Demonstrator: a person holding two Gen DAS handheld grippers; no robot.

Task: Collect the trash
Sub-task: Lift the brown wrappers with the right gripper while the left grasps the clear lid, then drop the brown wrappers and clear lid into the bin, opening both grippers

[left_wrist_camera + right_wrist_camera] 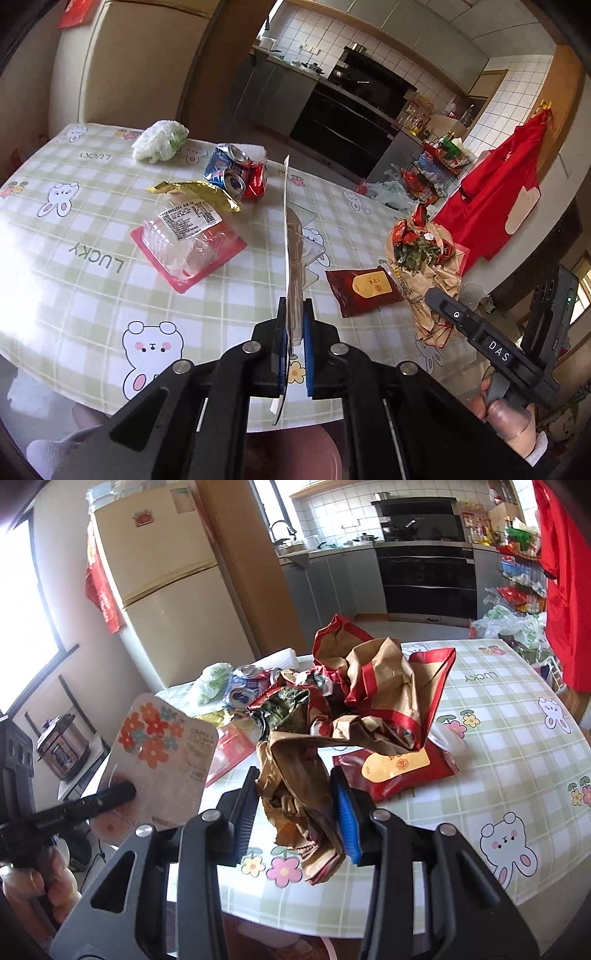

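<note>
My left gripper (294, 317) is shut on a flat blister card (291, 236), seen edge-on and lifted above the table; the right wrist view shows the card's flower-printed face (162, 753). My right gripper (297, 794) is shut on a crumpled brown and red paper bag (373, 679) stuffed with wrappers, held over the table's near edge. On the checked tablecloth (92, 288) lie a dark red snack packet (364, 291), a clear clamshell on a red card (188, 243), a gold wrapper (199, 192), crushed cans (229, 170) and a white-green plastic bag (160, 142).
A red cloth bag (498, 199) hangs to the right of the table. A wire rack with packets (436, 166) stands beyond it. The fridge (166, 590) and the kitchen counter (332, 554) are behind the table. A hand (506, 421) grips the right tool's handle.
</note>
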